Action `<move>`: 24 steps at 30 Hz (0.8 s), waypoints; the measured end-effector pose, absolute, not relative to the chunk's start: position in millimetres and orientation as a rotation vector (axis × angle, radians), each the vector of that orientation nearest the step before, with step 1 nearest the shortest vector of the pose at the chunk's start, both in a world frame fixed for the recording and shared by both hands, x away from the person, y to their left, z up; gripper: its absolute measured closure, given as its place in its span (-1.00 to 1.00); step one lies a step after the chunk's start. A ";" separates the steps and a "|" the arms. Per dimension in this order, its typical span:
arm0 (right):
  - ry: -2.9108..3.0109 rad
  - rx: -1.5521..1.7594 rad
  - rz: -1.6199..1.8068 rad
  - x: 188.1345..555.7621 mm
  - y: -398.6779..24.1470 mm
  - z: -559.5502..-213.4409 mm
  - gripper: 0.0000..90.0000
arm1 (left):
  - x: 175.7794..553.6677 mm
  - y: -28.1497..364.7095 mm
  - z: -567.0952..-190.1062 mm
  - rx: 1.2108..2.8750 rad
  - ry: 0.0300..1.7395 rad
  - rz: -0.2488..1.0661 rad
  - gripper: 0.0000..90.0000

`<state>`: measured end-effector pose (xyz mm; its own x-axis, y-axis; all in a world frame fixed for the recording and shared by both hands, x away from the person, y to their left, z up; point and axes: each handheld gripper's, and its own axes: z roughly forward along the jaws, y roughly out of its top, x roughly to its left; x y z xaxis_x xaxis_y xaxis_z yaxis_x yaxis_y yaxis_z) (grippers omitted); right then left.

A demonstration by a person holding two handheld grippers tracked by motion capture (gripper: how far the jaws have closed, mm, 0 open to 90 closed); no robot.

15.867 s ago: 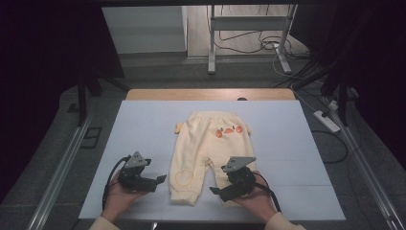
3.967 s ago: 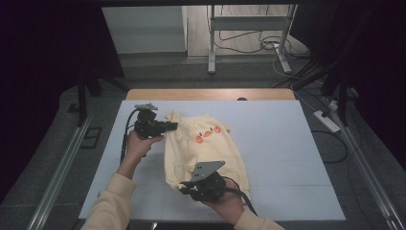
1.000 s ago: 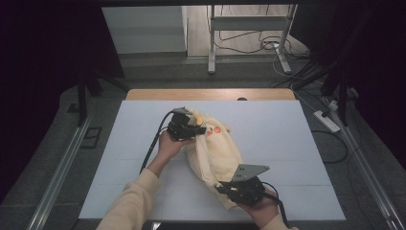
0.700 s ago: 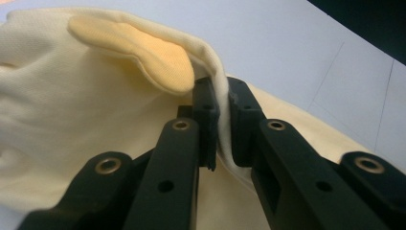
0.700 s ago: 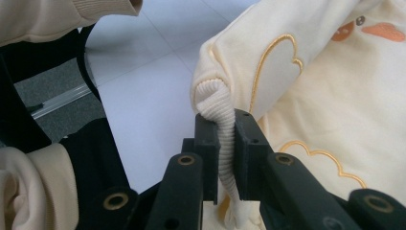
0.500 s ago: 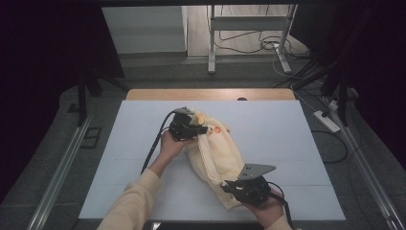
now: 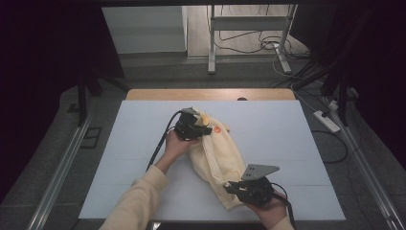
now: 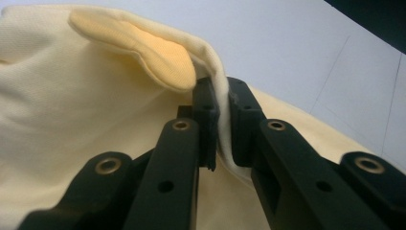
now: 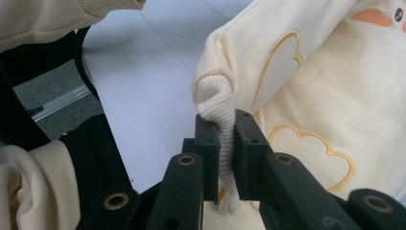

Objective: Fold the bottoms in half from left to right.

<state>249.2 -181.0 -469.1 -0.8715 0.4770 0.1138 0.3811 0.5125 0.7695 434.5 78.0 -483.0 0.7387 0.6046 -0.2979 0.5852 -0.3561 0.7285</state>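
Cream baby trousers (image 7: pixel 218 155), soft, light, limp: left claw (image 7: pixel 198 129) clamped on thin edge, frame centre; right claw (image 7: pixel 238 188) clamped on ribbed cuff (image 9: pixel 221 115), best hold.

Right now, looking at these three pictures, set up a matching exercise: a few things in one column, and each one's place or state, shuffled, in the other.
Things:
1. left tool
2. right tool
3. pale yellow baby trousers
4. white table

Places or states:
A. bunched up, held at both ends
B. shut on a ribbed cuff
C. lies under everything
D. shut on a smooth fabric edge

Pairs: 1-D, 2-B, 3-A, 4-C
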 end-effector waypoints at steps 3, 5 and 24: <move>2.633 0.753 1.291 249.1 -183.3 -469.3 0.81 | 436.9 74.2 -485.9 2.058 0.899 0.019 0.83; 2.635 0.759 1.288 249.4 -184.8 -469.6 0.81 | 438.0 71.2 -487.7 2.062 0.903 0.014 0.83; 2.645 0.840 1.217 257.2 -200.4 -478.4 0.82 | 448.7 53.4 -505.2 2.078 0.944 -0.022 0.82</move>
